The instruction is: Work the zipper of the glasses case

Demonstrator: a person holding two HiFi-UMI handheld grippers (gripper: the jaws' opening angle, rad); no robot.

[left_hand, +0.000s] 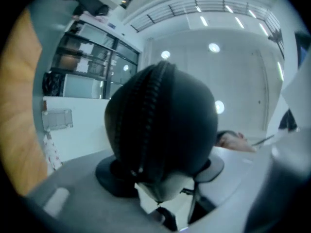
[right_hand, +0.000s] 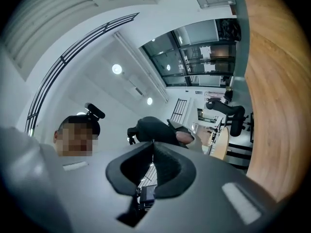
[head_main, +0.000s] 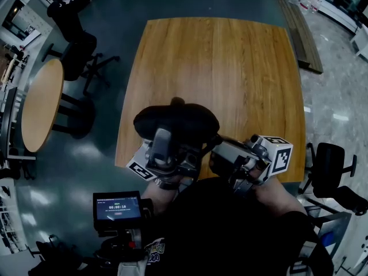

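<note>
Holding the black glasses case (head_main: 176,121) up over the near edge of the bench (head_main: 230,62), my left tongs (left_hand: 163,174) clamp its lower end from both sides, spread wide around it, and the zipper (left_hand: 148,115) runs up the middle of the case. My right tongs (right_hand: 152,147) are pressed together with nothing between them, near the case but apart from it.

Open hall with a dark teal floor (head_main: 115,16).
Left of the square wooden surface (head_main: 218,79) stand a round wooden table (head_main: 41,105) and black chairs (head_main: 77,50).
</note>
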